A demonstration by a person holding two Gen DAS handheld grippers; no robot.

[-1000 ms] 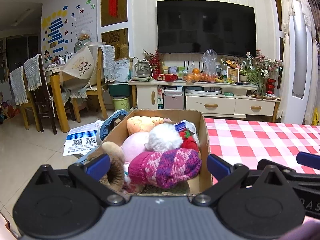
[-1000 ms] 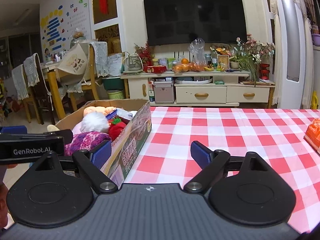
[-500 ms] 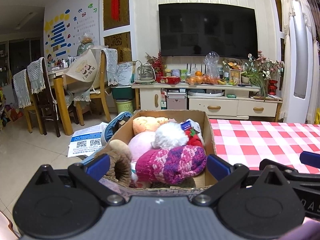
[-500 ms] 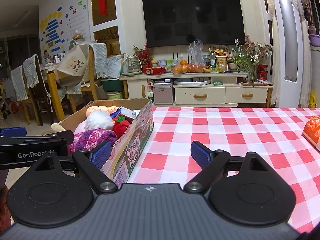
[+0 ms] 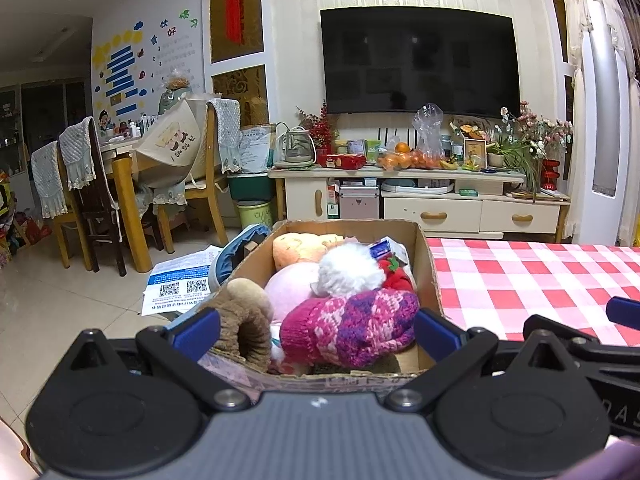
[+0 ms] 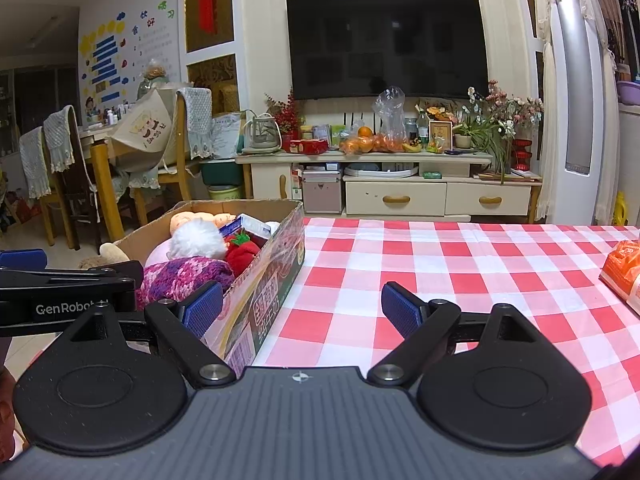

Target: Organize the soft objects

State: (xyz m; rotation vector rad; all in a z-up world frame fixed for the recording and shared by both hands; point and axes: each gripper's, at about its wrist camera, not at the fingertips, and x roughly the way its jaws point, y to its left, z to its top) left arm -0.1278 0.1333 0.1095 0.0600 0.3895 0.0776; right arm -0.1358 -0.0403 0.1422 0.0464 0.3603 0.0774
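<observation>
Apparently near the end. Soft things heaped in the cardboard box [image 5: 430,276] at the left edge of the checked table [image 6: 460,264]: knitted hat [image 5: 352,328] nearest, white pompom [image 5: 348,272], pink plush [image 5: 290,288], red toy [image 6: 242,254], brown plush [image 5: 248,320] draped over the near rim. Left tongs [image 5: 316,332] spread wide at the box's near end, holding nothing. Right tongs [image 6: 302,308] also wide and empty, over the cloth beside the box. Nothing soft seen loose on the cloth; only an orange packet [image 6: 624,268] at the far right, perhaps not part of the job. Possibly left: tucking in the brown plush.

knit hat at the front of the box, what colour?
The knit hat is magenta, pink and purple, patterned. Clearest in the left wrist view.
</observation>
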